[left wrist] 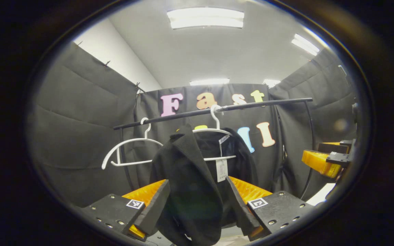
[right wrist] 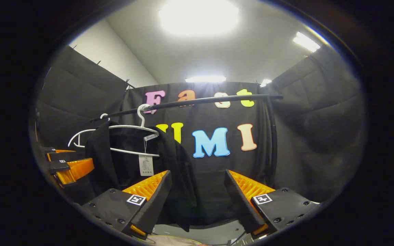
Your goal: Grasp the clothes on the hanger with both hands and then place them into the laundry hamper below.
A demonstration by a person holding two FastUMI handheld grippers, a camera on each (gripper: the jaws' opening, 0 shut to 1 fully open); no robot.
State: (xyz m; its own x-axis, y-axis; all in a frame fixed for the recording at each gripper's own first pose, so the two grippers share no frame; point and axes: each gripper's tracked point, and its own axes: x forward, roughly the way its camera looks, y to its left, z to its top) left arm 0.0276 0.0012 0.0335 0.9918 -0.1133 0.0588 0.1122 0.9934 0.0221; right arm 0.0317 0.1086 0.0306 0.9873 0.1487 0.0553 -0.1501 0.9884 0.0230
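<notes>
Black jacket (left wrist: 197, 177) between left hand-held gripper (left wrist: 197, 208) fingers

Both views upward, toward rail (left wrist: 214, 111)

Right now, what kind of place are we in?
Probably a small recording booth set up as a laundry corner: black cloth walls on all sides, a clothes rail with white hangers, and a black jacket hanging on one. Ceiling lights suggest an indoor room.
</notes>
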